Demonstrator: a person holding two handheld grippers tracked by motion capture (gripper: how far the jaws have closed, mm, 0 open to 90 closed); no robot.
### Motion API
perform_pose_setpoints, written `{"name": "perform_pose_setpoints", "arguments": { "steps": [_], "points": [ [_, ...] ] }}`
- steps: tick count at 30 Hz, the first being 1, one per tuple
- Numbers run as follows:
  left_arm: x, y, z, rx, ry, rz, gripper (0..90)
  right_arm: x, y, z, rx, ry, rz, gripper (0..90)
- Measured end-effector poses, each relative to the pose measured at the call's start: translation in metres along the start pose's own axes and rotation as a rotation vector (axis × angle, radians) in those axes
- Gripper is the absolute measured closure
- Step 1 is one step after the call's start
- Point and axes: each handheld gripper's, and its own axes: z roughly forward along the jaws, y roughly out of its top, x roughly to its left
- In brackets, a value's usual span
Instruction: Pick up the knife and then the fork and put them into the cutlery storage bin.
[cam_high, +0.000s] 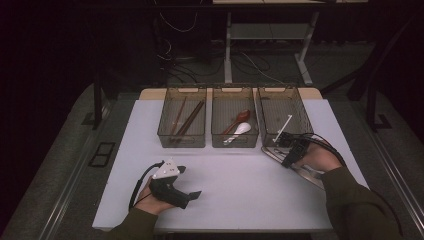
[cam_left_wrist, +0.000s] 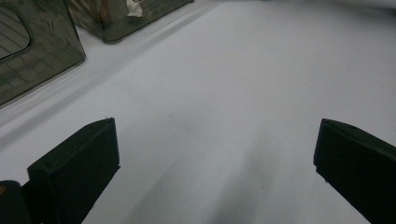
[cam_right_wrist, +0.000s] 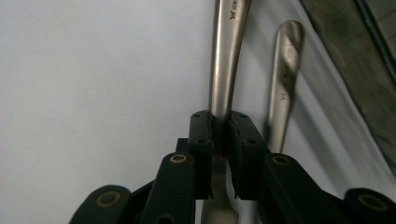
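Gripping a metal utensil handle (cam_right_wrist: 227, 60) at the table's (cam_high: 240, 185) right edge, the right gripper (cam_right_wrist: 220, 128) clamps it for sorting into bins; the left gripper (cam_left_wrist: 210, 158) rests idle, jaws apart.

Tongs (cam_right_wrist: 220, 133) clamping steel handle (cam_right_wrist: 227, 56), second handle (cam_right_wrist: 283, 79) beside

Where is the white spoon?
The white spoon lies in the middle bin of the three at the table's far side in the high view, beside a red spoon, far from both grippers.
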Motion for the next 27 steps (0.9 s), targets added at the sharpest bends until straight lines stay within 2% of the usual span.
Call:
{"name": "perform_pose_setpoints", "arguments": {
  "steps": [7, 11, 16, 19, 27],
  "points": [
    [0.000, 0.000, -0.001, -0.003, -0.004, 0.001, 0.0, -0.001, -0.008, -0.011, -0.082, 0.013, 0.007, 80.0],
    [0.000, 0.000, -0.001, -0.007, -0.005, -0.002, 0.0, 0.000, -0.014, -0.023, -0.145, 0.029, 0.018, 80.0],
    [0.001, 0.000, -0.002, -0.008, -0.007, -0.003, 0.0, 0.000, -0.022, -0.033, -0.232, 0.017, 0.039, 80.1],
    [0.000, -0.001, -0.002, -0.006, -0.009, -0.002, 0.0, -0.001, -0.028, -0.038, -0.285, 0.036, 0.044, 80.1],
    [0.000, -0.002, -0.003, -0.008, -0.006, -0.006, 0.0, -0.003, -0.037, -0.046, -0.375, 0.050, 0.042, 80.0]
  ]
}}
